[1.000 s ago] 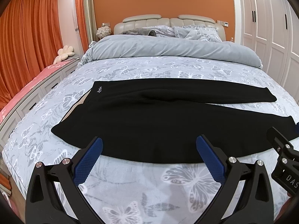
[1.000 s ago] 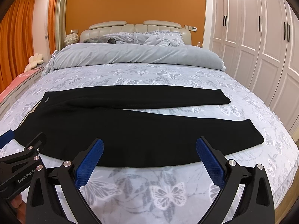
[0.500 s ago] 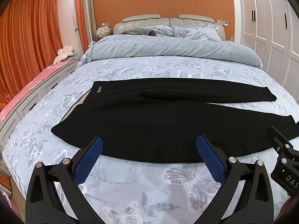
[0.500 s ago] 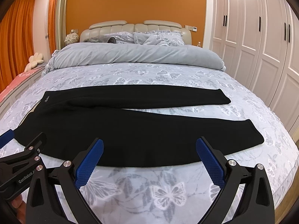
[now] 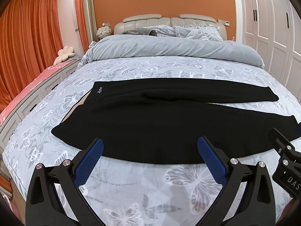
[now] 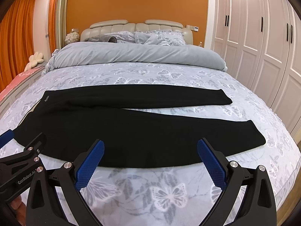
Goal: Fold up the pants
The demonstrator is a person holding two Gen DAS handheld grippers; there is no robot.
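Black pants (image 5: 150, 120) lie flat across the bed, waistband at the left, both legs stretched to the right with a narrow gap between them. They also show in the right wrist view (image 6: 135, 128). My left gripper (image 5: 150, 146) is open and empty, hovering just above the near edge of the pants. My right gripper (image 6: 150, 148) is open and empty, also over the near edge, further right. Each gripper shows at the edge of the other's view.
The bed (image 5: 150, 188) has a butterfly-print cover. A rolled grey duvet (image 5: 169, 49) and pillows lie at the headboard. A pink bench (image 5: 28, 90) and orange curtains stand at the left. White wardrobes (image 6: 263, 47) line the right.
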